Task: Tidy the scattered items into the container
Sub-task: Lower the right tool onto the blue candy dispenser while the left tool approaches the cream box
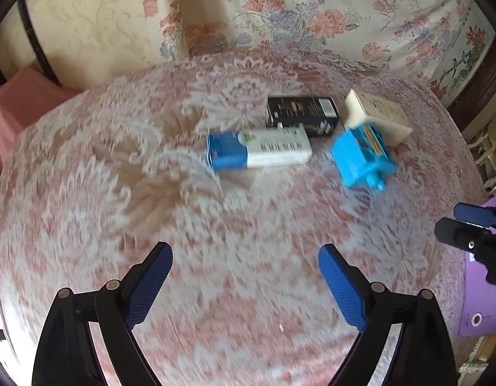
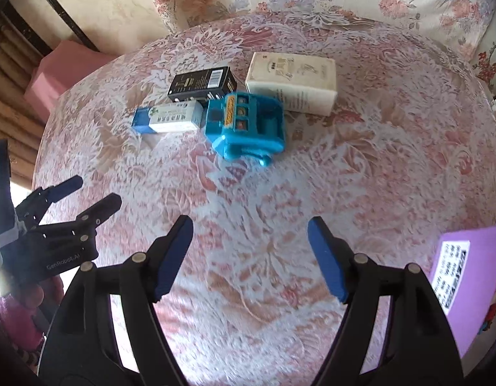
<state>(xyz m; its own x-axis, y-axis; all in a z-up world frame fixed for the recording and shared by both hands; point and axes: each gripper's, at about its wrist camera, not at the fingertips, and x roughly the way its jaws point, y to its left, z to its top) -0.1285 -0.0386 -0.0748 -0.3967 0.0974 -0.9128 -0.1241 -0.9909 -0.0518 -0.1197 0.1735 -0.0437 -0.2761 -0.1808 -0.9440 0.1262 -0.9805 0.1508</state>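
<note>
Scattered items sit ahead of both our tongs, well apart from them: blue-white box [image 1: 259, 149], black box [image 1: 301, 112], blue toy [image 1: 360, 157], cream box [image 1: 381, 117]. Left gripper [image 1: 245, 284] spread wide, empty. Right gripper [image 2: 250, 259] apart, empty. Purple container [image 2: 470, 276] right of it.
</note>
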